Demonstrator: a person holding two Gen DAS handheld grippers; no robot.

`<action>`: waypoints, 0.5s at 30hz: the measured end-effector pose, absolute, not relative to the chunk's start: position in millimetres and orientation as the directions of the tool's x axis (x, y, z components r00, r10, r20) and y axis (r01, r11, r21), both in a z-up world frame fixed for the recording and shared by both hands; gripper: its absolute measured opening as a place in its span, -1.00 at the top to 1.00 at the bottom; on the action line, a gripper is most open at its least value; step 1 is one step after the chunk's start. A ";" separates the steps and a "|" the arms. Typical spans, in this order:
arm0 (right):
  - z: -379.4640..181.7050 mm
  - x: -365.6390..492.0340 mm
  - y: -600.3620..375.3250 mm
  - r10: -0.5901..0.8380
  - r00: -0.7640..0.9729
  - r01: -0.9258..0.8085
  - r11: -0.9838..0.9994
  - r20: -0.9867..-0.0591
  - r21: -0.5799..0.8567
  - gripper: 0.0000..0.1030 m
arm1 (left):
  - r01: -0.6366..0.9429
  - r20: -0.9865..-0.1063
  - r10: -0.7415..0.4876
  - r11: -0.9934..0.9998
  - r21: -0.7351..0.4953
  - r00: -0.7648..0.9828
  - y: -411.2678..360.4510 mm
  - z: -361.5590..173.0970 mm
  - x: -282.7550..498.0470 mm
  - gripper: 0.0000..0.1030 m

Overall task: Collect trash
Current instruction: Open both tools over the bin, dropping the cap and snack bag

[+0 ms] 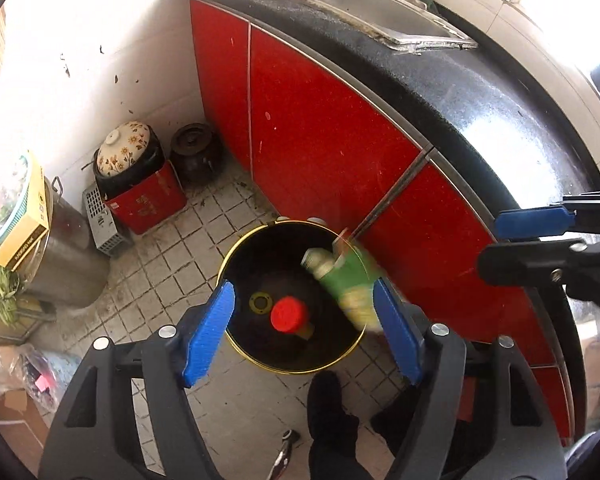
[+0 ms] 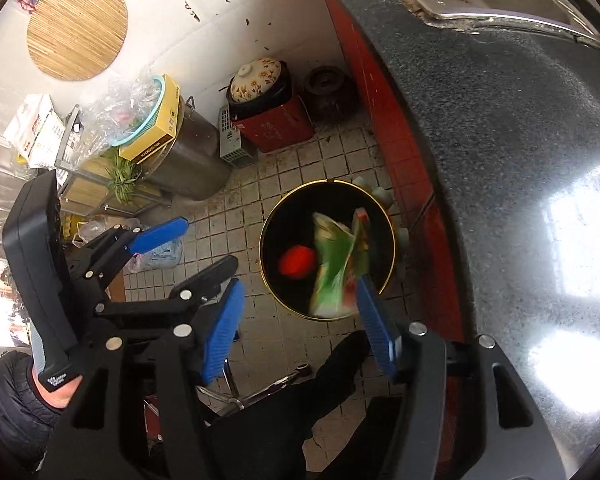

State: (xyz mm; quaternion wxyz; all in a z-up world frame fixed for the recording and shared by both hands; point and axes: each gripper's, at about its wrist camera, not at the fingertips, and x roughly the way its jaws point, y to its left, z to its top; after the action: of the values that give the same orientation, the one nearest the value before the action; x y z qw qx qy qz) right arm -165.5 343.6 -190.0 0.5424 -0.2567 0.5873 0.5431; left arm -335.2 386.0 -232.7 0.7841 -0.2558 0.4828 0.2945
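Hovering above the round black gold-rimmed trash bin on the floor, both grippers have fingers apart and empty, so the blurred green snack packet drops inside, at 2 o'clock from the red-capped bottle; left gripper, right gripper

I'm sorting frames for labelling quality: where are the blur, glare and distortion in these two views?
Left wrist view: the green packet over the black bin is motion-smeared, while the red cap inside is sharp; the fisheye bends the red cabinet doors. Right wrist view: window glare washes out patches of the dark countertop, and both the packet and the cap are blurred.
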 end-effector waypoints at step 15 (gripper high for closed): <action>-74.8 -62.6 165.4 0.500 0.021 -0.782 0.548 -0.866 0.298 -0.55 | -0.490 -0.860 0.193 0.868 -0.075 0.473 301.7 -145.0 -231.4 -0.81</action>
State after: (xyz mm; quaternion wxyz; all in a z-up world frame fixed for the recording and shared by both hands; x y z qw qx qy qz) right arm -62.6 165.4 -74.8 0.7019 -0.1328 0.5305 0.4564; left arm -231.4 301.7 -145.0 0.8436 -0.1577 0.4717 0.2025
